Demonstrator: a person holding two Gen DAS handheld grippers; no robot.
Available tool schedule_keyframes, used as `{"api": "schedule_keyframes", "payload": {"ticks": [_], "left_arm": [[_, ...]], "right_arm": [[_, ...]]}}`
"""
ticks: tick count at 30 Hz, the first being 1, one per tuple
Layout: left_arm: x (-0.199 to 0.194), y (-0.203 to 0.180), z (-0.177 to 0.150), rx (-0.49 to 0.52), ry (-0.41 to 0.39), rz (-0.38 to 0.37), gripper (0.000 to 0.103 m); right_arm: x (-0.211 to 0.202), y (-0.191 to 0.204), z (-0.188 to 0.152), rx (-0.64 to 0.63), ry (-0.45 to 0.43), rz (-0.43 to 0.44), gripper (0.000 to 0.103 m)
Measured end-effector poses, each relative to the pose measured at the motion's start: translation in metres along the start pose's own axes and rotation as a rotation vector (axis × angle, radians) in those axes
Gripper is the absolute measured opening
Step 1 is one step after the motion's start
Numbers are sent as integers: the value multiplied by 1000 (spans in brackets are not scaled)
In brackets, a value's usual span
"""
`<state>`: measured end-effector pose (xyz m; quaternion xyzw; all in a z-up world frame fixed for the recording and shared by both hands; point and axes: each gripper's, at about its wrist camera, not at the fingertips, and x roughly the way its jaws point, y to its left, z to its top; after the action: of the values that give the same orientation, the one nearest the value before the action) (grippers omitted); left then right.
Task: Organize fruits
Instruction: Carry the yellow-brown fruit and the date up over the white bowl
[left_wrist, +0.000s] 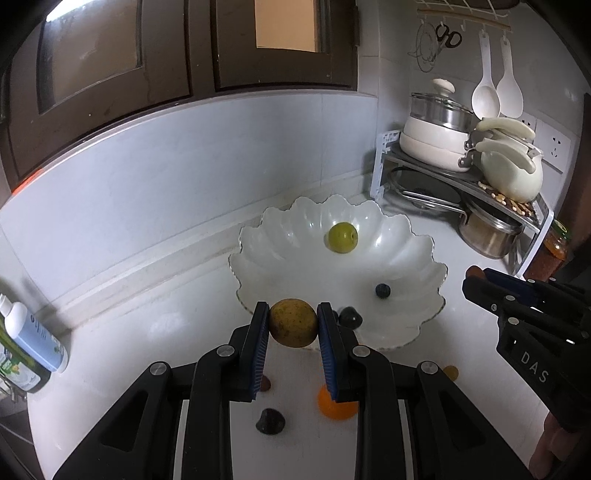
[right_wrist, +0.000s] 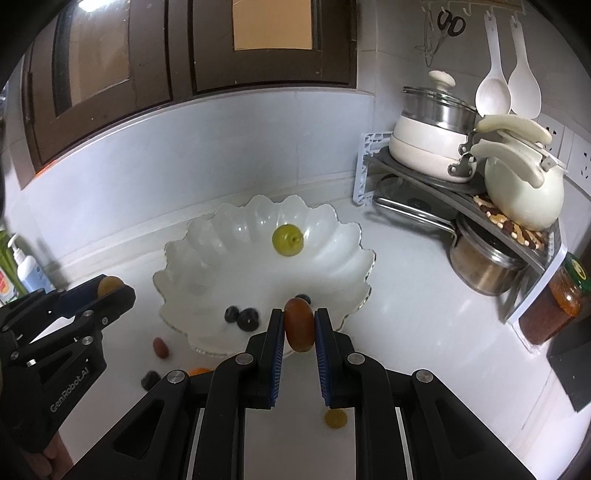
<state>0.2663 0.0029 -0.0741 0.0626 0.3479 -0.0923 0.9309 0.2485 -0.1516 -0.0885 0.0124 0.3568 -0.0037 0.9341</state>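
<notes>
A white scalloped bowl (left_wrist: 391, 266) (right_wrist: 207, 236) stands on the white counter and holds a green round fruit (left_wrist: 343, 237) (right_wrist: 287, 240) and dark berries (left_wrist: 383, 290) (right_wrist: 232, 314). My left gripper (left_wrist: 293, 323) is shut on a speckled yellow-brown round fruit (left_wrist: 293, 322) just before the bowl's near rim; it also shows in the right wrist view (right_wrist: 110, 286). My right gripper (right_wrist: 299, 325) is shut on a reddish-brown oval fruit (right_wrist: 299, 324) over the bowl's near rim, and shows at the right of the left wrist view (left_wrist: 476, 278).
Loose fruits lie on the counter: an orange one (left_wrist: 334, 404), dark ones (left_wrist: 270, 421) (right_wrist: 149, 379), a red one (right_wrist: 161, 347), a yellow one (right_wrist: 335, 418). A rack with pots (left_wrist: 443, 147) (right_wrist: 436, 147) and a jar (right_wrist: 554, 306) stand right. Bottles (left_wrist: 33, 332) stand left.
</notes>
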Motion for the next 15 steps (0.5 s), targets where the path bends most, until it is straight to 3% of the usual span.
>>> {"api": "schedule_keyframes", "payload": {"ticks": [15], "left_arm": [[24, 1, 25, 18, 4, -12, 27]], "right_arm": [[20, -9, 24, 24, -5, -32, 18]]}}
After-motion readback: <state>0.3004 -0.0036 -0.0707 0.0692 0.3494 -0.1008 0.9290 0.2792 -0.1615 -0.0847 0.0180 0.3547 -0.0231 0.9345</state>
